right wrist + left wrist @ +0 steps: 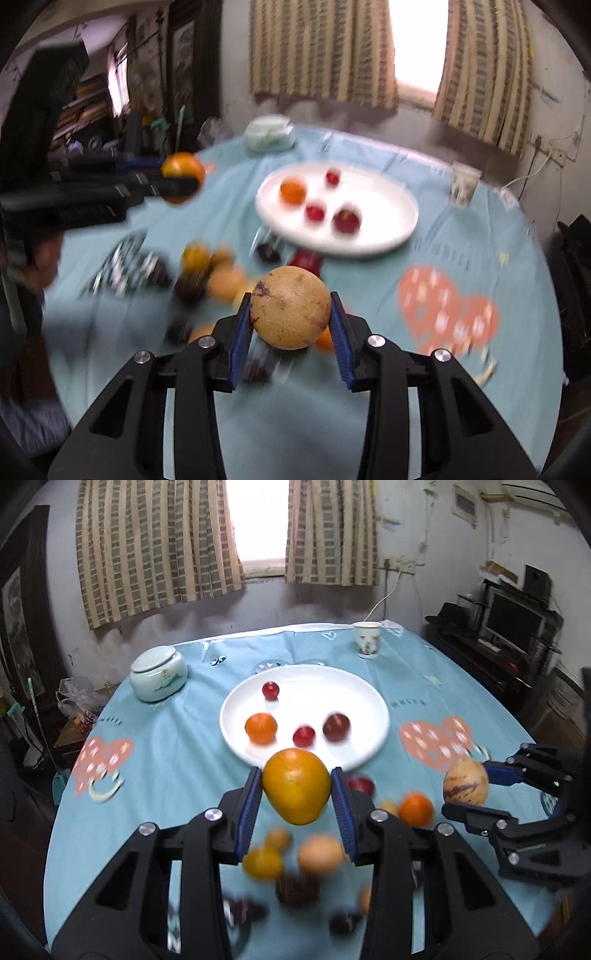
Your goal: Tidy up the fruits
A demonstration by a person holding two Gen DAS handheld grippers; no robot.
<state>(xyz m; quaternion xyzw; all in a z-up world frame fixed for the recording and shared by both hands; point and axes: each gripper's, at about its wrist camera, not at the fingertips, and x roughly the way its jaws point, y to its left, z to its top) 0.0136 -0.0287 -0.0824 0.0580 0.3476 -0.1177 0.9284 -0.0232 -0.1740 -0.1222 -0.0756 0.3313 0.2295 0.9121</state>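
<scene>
Fruits are partly sorted: four sit on the round white plate (373, 716), a loose heap (295, 856) remains on the blue cloth, while my left gripper (297, 794) clamps a big orange (296, 786) and my right gripper (291, 314) pinches a speckled tan melon (290, 308).

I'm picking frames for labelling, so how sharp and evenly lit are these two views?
Left wrist view: the held orange and plate are fairly sharp, near loose fruit smeared, window blown out. Right wrist view: motion blur nearly throughout; only the tan speckled fruit in its gripper stays crisp; both views bend at the edges.
</scene>
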